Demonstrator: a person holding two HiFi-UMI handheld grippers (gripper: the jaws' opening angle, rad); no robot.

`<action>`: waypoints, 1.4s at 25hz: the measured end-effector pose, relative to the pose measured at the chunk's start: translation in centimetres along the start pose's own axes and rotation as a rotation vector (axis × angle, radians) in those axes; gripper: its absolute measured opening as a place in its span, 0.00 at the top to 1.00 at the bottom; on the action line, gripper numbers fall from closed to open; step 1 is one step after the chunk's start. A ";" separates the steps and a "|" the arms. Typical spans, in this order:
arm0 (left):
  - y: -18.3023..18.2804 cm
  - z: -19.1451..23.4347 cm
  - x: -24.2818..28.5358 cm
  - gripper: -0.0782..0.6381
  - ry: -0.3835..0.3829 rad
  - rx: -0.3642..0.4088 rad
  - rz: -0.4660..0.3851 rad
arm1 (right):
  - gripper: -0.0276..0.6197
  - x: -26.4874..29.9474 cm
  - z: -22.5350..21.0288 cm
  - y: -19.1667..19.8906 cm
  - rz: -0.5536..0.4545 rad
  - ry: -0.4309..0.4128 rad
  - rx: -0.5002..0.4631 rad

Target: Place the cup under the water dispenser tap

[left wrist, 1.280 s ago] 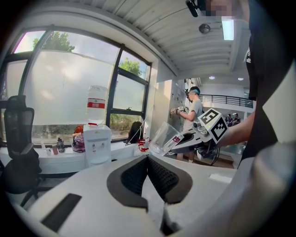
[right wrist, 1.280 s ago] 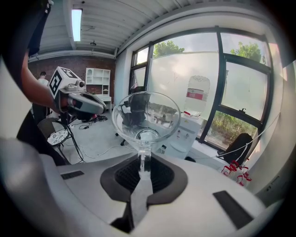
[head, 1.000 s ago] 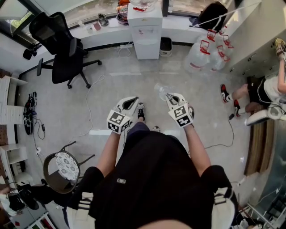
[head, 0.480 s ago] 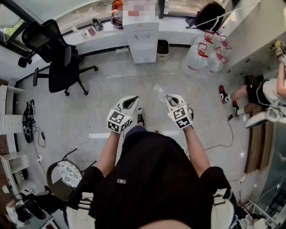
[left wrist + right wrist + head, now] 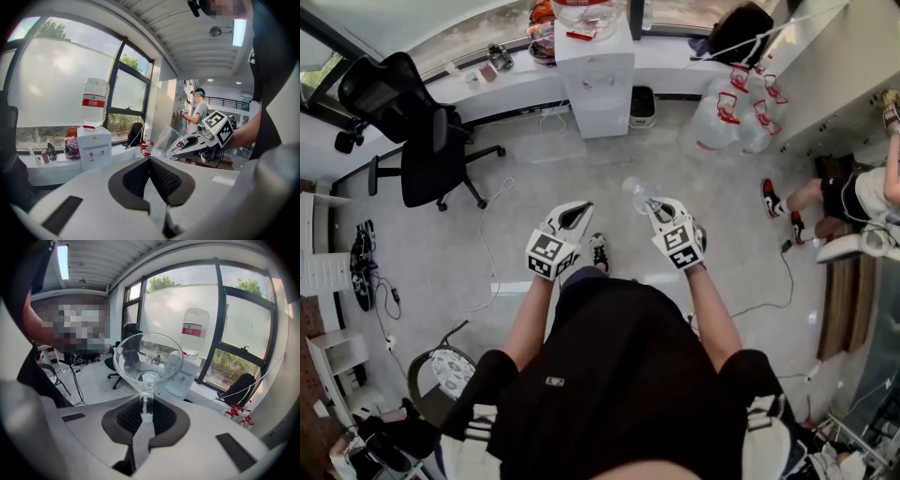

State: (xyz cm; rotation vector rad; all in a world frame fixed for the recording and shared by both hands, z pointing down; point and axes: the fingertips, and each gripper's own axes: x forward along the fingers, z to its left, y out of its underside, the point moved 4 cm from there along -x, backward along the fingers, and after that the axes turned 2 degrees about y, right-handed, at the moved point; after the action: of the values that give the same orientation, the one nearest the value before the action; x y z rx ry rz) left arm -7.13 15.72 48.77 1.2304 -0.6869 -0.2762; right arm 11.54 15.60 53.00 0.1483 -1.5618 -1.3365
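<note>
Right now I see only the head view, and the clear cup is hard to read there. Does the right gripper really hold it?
Observer: Yes. In the right gripper view, the right gripper is closed on a narrow clear part at the near edge of the cup.
Operator: And the left gripper, does it carry something?
Observer: No. The left gripper view shows the left gripper with its jaws together and nothing between them.
Operator: Which way does the dispenser face?
Observer: In the left gripper view, the water dispenser shows its front, with two small taps, toward the grippers.
</note>
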 end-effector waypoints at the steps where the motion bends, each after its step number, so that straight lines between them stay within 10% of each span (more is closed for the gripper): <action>1: 0.0 0.5 0.0 0.89 0.001 -0.002 0.002 | 0.94 0.4 0.0 -0.2 0.001 0.001 0.001; 35: -1.5 15.5 0.2 0.89 0.059 0.003 -0.013 | 0.94 10.5 -0.9 -7.1 0.052 0.086 0.012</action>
State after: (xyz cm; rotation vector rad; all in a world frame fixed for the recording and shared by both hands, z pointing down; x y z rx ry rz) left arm -16.30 3.22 49.97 1.2413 -0.6285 -0.2486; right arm 3.92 5.52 53.59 0.1691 -1.4922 -1.2640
